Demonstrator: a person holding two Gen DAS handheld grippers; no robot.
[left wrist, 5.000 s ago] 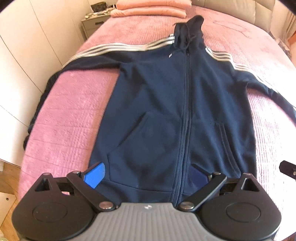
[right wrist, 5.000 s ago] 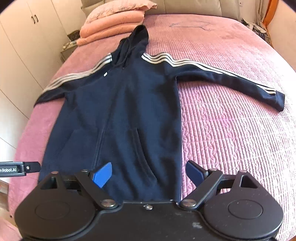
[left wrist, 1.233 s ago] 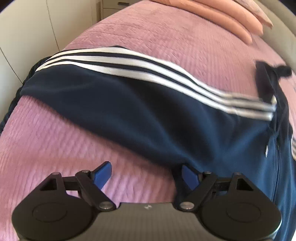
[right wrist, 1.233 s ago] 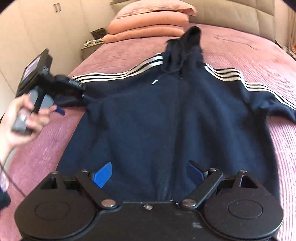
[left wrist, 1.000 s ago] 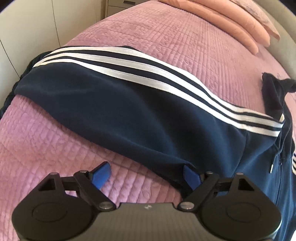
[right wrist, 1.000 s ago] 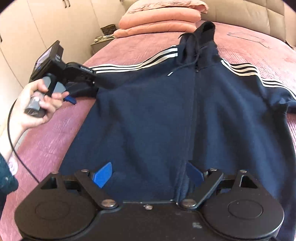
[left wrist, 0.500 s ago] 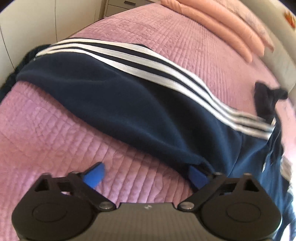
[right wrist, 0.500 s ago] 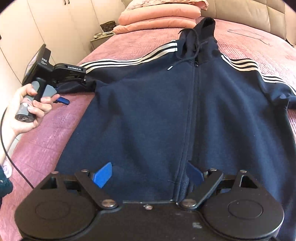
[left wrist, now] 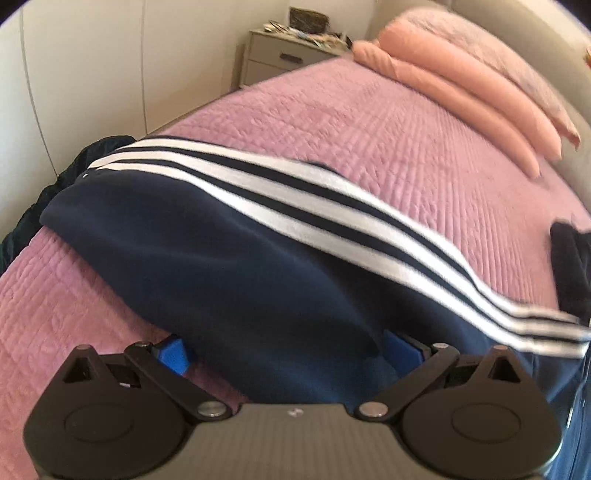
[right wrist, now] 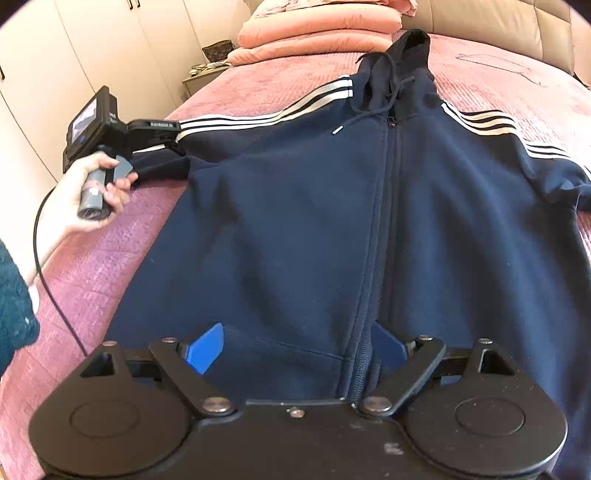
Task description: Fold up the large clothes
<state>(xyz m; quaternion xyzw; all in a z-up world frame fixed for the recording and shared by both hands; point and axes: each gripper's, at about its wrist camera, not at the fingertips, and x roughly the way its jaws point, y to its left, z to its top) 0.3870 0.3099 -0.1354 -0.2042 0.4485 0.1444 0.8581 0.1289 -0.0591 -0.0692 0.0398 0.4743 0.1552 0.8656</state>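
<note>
Navy zip hoodie (right wrist: 295, 229), white-striped sleeves (left wrist: 295, 206), flat face-up on bed, zipped, hood toward pillows.

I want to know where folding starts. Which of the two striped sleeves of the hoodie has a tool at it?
The hoodie's sleeve on the wardrobe side: the left tool is at it, fingers spread around its lower edge. The other sleeve has no tool near it.

- I see a bed (right wrist: 498, 66) under a pink quilted cover, carrying everything.
- A navy hoodie (right wrist: 303, 229) lies flat on it, zipped, front up.
- Its hood (right wrist: 402, 62) points to the bed's head.
- A striped sleeve (left wrist: 258, 206) runs from the hoodie to the bed's side edge.
- Beyond the hood, I see folded peach blankets (right wrist: 317, 33) stacked at the bed's head.
</note>
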